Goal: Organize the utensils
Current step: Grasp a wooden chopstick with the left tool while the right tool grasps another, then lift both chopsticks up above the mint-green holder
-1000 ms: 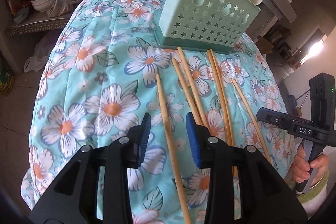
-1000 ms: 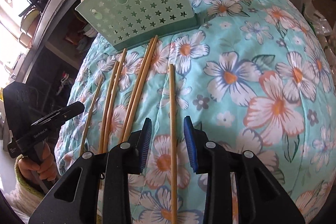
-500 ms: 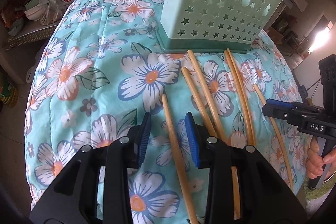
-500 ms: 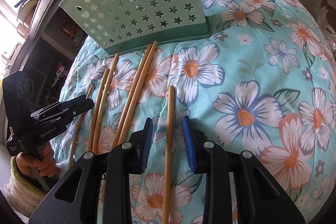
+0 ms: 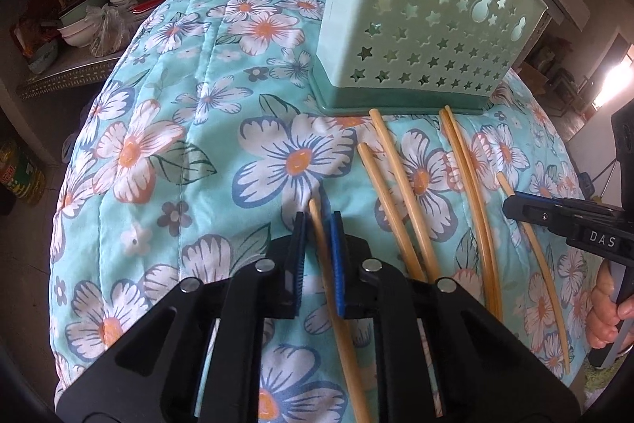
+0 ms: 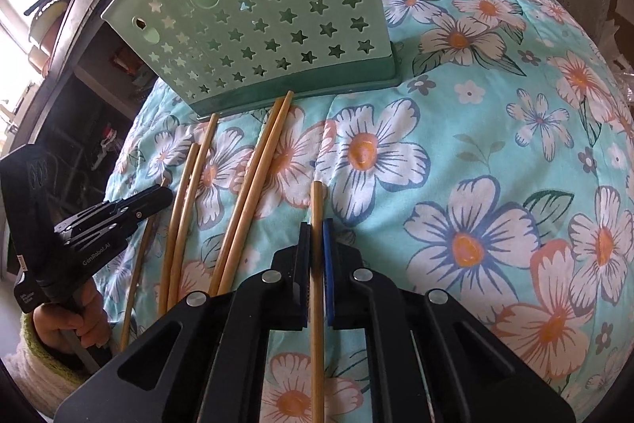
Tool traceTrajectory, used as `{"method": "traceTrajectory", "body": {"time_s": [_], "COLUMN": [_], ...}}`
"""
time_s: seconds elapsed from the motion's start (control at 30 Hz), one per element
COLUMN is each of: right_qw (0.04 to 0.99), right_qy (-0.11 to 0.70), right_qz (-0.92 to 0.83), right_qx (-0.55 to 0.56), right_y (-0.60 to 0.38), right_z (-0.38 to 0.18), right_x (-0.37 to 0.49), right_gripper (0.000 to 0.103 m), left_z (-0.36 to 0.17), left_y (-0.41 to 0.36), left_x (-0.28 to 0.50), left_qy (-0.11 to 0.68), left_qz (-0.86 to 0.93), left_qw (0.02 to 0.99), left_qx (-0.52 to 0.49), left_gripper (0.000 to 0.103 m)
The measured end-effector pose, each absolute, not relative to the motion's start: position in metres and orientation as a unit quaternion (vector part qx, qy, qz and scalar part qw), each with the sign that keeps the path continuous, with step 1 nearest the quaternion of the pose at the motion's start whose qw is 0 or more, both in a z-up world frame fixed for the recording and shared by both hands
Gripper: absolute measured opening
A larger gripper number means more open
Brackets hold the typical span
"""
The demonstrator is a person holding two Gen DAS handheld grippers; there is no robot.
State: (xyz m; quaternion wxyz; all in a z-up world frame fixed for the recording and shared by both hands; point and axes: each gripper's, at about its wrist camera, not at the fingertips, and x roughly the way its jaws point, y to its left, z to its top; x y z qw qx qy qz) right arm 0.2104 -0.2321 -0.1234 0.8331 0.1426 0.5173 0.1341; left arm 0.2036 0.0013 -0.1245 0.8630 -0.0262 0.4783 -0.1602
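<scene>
Six wooden chopsticks lie side by side on the floral quilted cloth [image 5: 166,145] in front of the mint-green star-punched utensil holder [image 5: 428,38]. The left gripper [image 5: 318,224], its jaws just closed, pinches the leftmost chopstick [image 5: 340,324] near its far end. The right gripper [image 6: 316,228], likewise just closed, clamps the rightmost chopstick [image 6: 317,324]. Cluttered shelves of bowls [image 5: 79,22] stand behind the covered surface.
</scene>
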Motion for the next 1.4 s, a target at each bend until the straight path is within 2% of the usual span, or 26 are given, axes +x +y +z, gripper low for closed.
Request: {"method": "traceTrajectory", "body": {"time_s": [0.2,0.5,1.07,1.4], "right_qw": [0.843,0.883,0.929,0.942], "right_qy": [0.491,0.42,0.308,0.262], "right_qz": [0.14,0.137,0.136,0.135], "right_qx": [0.17,0.162,0.154,0.157], "right_y": [-0.245,-0.262,-0.278,-0.292], "right_z": [-0.102,-0.039,0.04,0.066], "right_x": [0.206,0.187,0.138,0.121], "right_gripper": [0.006,0.006,0.006,0.006], "left_z": [-0.115,-0.05,0.049,0.132], "left_y": [0.011,0.03,0.029,0.024], "left_x": [0.206,0.186,0.142,0.148], "left_qy": [0.473,0.398,0.289,0.188], "left_qz": [-0.174,-0.214,-0.27,-0.295], "left_qw": [0.861,0.882,0.91,0.927], "left_qx": [-0.068,-0.134,-0.12,-0.135], "left_gripper": [0.006,0.005,0.005,0.005]}}
